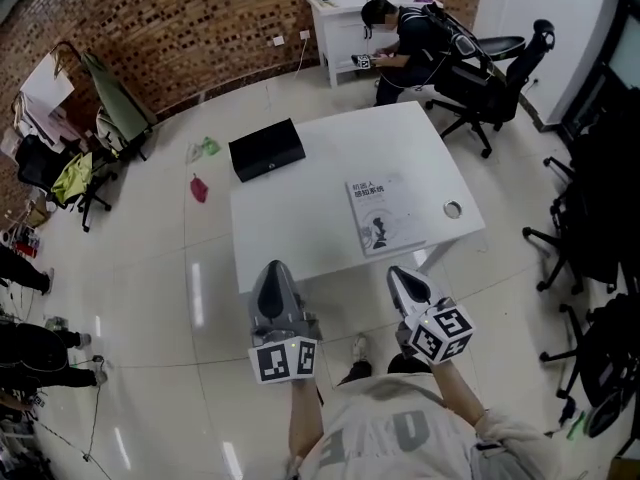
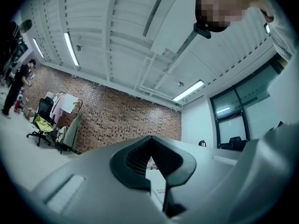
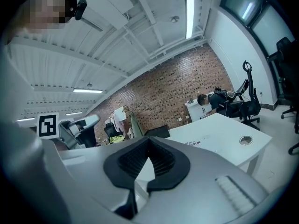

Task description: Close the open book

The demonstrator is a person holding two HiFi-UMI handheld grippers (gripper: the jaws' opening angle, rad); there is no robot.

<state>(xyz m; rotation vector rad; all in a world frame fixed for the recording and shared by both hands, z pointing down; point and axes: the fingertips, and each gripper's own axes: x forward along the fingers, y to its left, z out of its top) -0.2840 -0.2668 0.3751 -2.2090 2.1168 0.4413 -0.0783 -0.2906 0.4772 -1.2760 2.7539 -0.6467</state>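
Head view, steeply downward. Nearest the camera is the person's grey shirt [image 1: 395, 436], with both forearms reaching forward. The left gripper [image 1: 272, 268] and right gripper [image 1: 399, 274] are held side by side just short of the near edge of a white table [image 1: 320, 183], each with its marker cube toward the person, neither touching anything. In the left gripper view and the right gripper view the dark ribbed pads meet at their tips on both tools; the jaws are together and nothing is clamped between them.

The book [image 1: 383, 215] lies flat on the right half of the table, near the near edge, front cover up and already closed, well apart from both grippers. To its right, near the table's right edge, is a round cable hole [image 1: 453, 209]. A black case [image 1: 267, 149] sits at the far left corner of the table.

On the floor left of the table lie a red scrap [image 1: 199, 188] and a green scrap [image 1: 206, 148]. Farther off, a seated person [image 1: 405, 40] bends over a small white desk [image 1: 343, 16] beside a black office chair [image 1: 488, 66], against a brick wall [image 1: 200, 23].
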